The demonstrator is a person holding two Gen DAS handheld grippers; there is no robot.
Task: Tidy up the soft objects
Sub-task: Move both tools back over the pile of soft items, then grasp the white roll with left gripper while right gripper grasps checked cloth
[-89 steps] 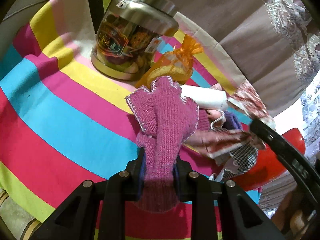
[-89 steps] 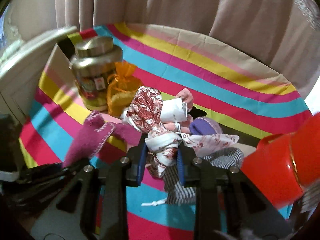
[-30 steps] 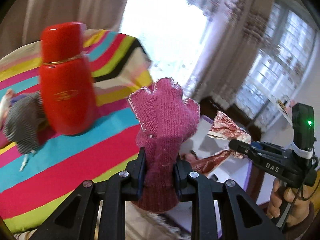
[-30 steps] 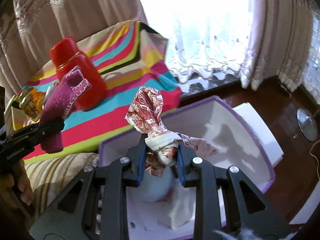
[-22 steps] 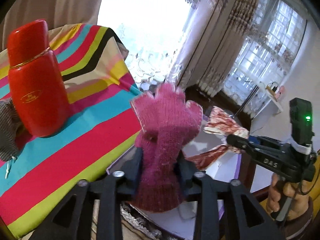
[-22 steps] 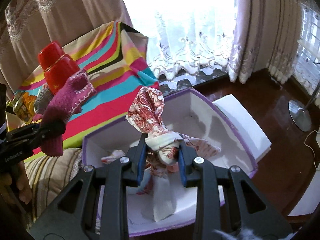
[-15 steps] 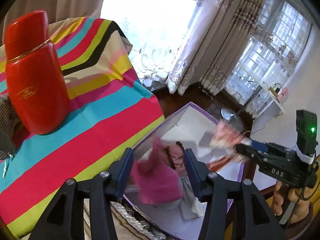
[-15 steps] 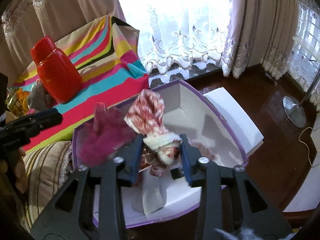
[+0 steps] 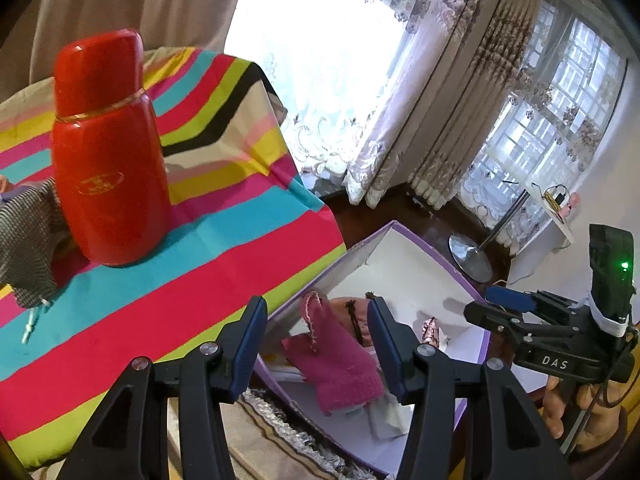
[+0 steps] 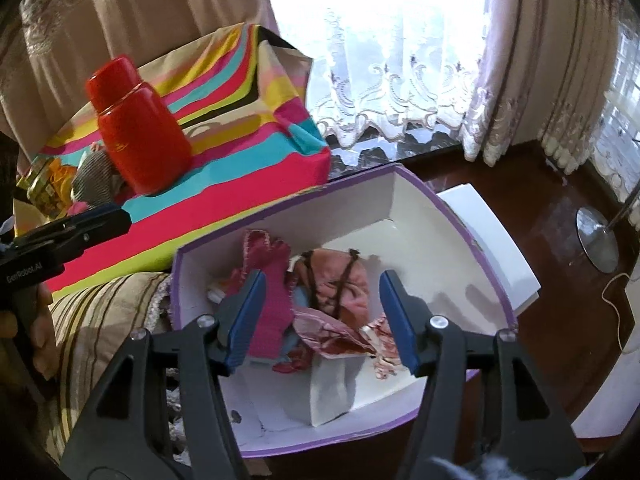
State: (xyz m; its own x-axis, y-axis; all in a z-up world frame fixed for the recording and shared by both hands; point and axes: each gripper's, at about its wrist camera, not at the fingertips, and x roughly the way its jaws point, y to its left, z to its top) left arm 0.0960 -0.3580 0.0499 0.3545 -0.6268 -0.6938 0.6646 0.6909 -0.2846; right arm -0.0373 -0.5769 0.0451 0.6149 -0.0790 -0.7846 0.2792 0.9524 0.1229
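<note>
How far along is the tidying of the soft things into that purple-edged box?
Partly done. The pink knitted glove and the red-patterned cloth lie in the purple-edged box, on other soft pieces. Nothing is in hand: the left gripper and the right gripper have just been opening and hang empty above the box. Left: a checked cloth beside the red flask on the striped cover.
</note>
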